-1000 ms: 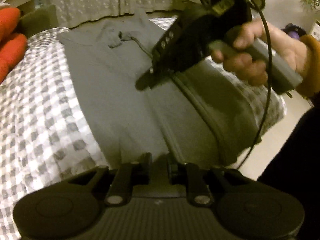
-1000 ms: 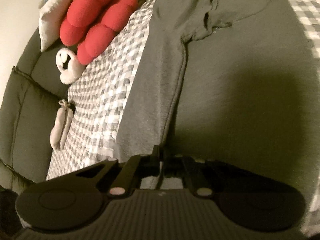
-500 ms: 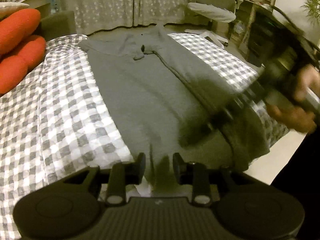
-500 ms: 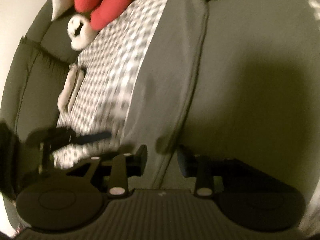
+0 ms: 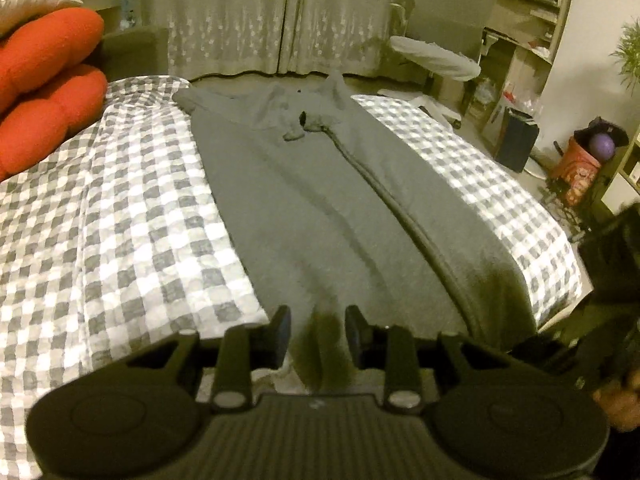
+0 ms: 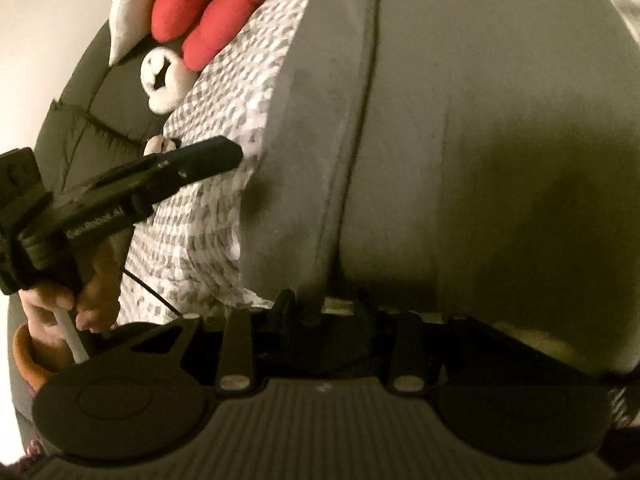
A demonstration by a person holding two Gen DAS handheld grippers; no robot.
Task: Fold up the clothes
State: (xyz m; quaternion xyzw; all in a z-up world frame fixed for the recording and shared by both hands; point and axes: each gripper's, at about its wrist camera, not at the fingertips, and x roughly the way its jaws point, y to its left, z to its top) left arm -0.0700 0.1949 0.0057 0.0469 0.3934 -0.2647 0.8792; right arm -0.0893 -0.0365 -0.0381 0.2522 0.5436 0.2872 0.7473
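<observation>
A grey garment [image 5: 320, 200] lies lengthwise on the checkered bed cover [image 5: 112, 216], folded along a seam, with a crumpled collar at the far end. My left gripper [image 5: 316, 328] is open at the garment's near hem, jaws either side of the cloth edge. My right gripper [image 6: 324, 312] is open at the near edge of the same garment [image 6: 440, 140], at its folded seam; its right finger is hidden in shadow. The left gripper [image 6: 224, 152] shows from the side in the right wrist view, to the left over the cover.
Red cushions [image 5: 44, 88] and a white plush [image 6: 164, 76] lie at the bed's left side on a dark sofa back [image 6: 72, 112]. Curtains [image 5: 260, 16], an office chair [image 5: 440, 48], shelves and a red bag [image 5: 580, 168] stand beyond the bed's right edge.
Both grippers let go of the garment and opened. The right gripper pulled back from over the garment to its near edge. The left gripper dropped to the near hem.
</observation>
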